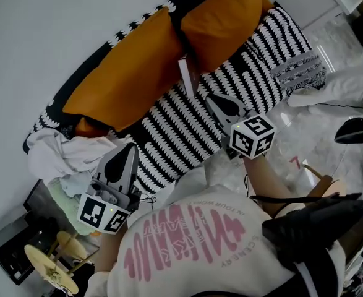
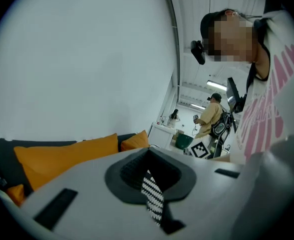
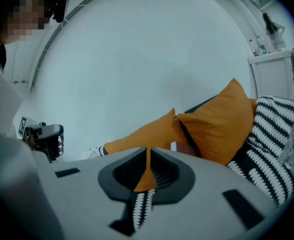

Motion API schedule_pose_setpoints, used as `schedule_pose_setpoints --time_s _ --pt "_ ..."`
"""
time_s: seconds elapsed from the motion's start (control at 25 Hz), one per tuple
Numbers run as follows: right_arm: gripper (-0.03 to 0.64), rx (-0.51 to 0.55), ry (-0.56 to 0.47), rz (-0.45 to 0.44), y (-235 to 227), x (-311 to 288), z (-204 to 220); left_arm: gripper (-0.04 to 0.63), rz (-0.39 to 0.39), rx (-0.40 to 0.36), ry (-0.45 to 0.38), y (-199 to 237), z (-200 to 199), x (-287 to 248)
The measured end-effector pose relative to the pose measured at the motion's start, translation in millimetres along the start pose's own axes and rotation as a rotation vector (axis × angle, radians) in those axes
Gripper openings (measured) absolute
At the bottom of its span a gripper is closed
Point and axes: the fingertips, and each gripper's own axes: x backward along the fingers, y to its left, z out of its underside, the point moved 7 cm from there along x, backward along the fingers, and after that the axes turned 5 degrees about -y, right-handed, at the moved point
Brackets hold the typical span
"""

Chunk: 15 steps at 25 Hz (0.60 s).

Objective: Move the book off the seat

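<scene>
Standing between two orange cushions (image 1: 129, 73), one book (image 1: 187, 75).

Plain pale wall (image 1: 57, 30) across the back, bare and evenly lit. Hard up against it, a sofa (image 1: 187, 125) in a black-and-white patterned cover. One orange cushion (image 1: 128, 76) leaning on the backrest, a second orange cushion (image 1: 224, 17) just beside it. Heap of white cloth (image 1: 64, 153) at the sofa's left end. Off to the right, glossy pale marbled floor (image 1: 320, 135). Deeper into the room, in the left gripper view, a white counter (image 2: 163, 133), a green bin (image 2: 183, 140) near it, strip lights (image 2: 216, 85) glowing overhead.
</scene>
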Motion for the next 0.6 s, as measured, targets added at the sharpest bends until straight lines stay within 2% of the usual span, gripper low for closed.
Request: schedule_pose_setpoints --time_s 0.32,0.6 --pt "0.075 -0.070 0.069 0.031 -25 -41 15 0.008 -0.061 0.043 0.019 21 2 -4" --pt "0.139 -0.040 0.177 0.079 -42 -78 25 0.008 -0.066 0.088 0.027 40 2 -24"
